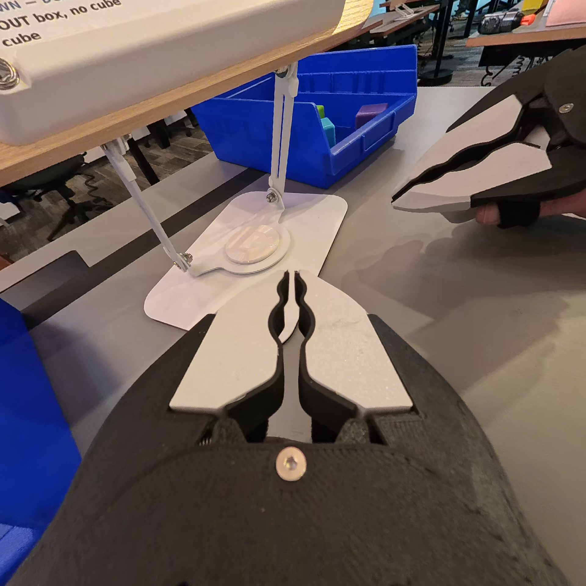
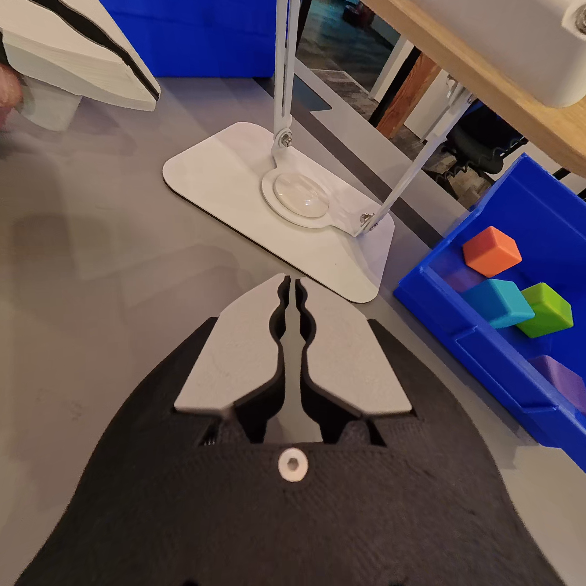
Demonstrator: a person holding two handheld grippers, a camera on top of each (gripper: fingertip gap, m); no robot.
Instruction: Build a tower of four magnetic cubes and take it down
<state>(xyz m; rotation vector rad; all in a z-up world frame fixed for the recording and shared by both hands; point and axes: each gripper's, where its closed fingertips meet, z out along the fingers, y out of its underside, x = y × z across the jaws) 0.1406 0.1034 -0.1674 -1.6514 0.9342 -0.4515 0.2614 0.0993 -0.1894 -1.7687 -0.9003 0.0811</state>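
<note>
Several magnetic cubes lie in a blue bin (image 2: 475, 345): an orange cube (image 2: 491, 250), a teal cube (image 2: 504, 301), a green cube (image 2: 548, 310) and a purple cube (image 2: 561, 377). In the left wrist view the bin (image 1: 348, 149) shows purple (image 1: 371, 114), teal (image 1: 328, 130) and green (image 1: 321, 111) cubes. My left gripper (image 1: 291, 274) is shut and empty, its tips over the near edge of a white base plate (image 1: 317, 215). My right gripper (image 2: 292, 279) is shut and empty, just short of the plate (image 2: 222, 165). It also shows in the left wrist view (image 1: 394, 198).
A white stand with two thin legs (image 1: 282, 133) rises from the plate and holds a wooden board (image 1: 158, 104) with a white box (image 1: 142, 54) overhead. A clear round disc (image 2: 301, 196) sits on the plate. Another blue bin (image 1: 28, 412) stands at the left. About 12 cm separates my left fingertips from my right. The teal cube (image 2: 504, 301) is about 20 cm from my right fingertips.
</note>
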